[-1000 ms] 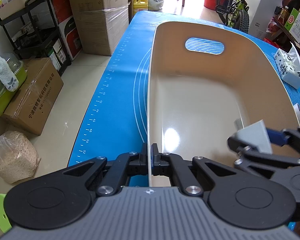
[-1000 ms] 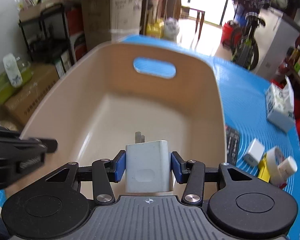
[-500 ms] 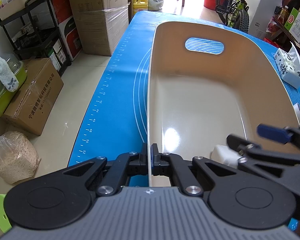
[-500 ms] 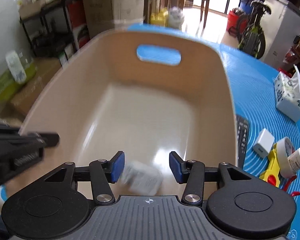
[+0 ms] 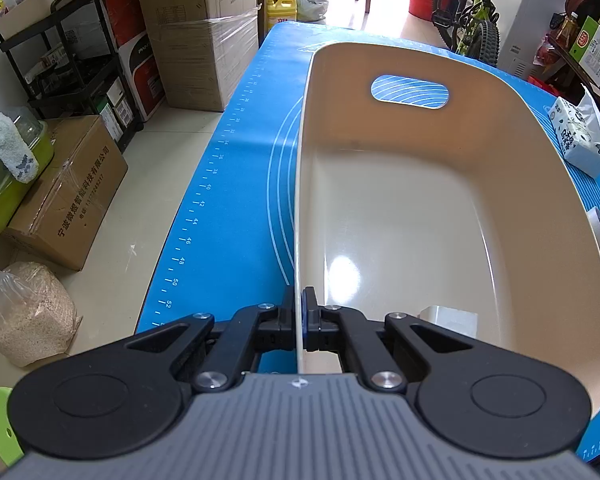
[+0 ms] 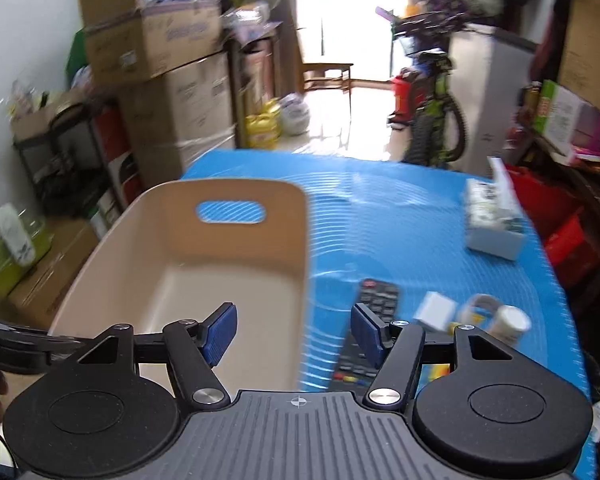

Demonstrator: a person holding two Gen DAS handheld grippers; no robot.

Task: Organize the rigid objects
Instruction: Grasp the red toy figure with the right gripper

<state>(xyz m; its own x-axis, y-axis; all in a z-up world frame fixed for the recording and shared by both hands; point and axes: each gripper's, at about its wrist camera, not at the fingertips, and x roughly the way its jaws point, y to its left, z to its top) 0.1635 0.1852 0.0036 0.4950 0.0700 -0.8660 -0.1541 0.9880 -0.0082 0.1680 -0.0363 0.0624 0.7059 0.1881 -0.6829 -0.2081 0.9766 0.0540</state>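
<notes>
A beige plastic bin [image 5: 420, 208] with a handle slot stands on the blue mat [image 5: 236, 184]. My left gripper [image 5: 299, 312] is shut on the bin's left rim. A white charger block [image 5: 448, 318] lies on the bin floor near the front. My right gripper [image 6: 294, 330] is open and empty, held above the bin's right rim [image 6: 304, 264]. On the mat right of the bin lie a black remote [image 6: 366, 328], a small white cube [image 6: 434, 310], a tape roll [image 6: 480, 306] and a small white jar [image 6: 510, 320].
A tissue pack [image 6: 492, 220] sits at the mat's far right, also in the left wrist view [image 5: 576, 136]. Cardboard boxes [image 5: 196, 32], a black shelf cart [image 5: 72, 52] and a bicycle [image 5: 476, 24] stand around the table. The mat's left edge drops to the floor.
My right gripper opened and dropped the white charger block into the bin, then pulled back up and to the right. The left gripper kept its hold on the rim.
</notes>
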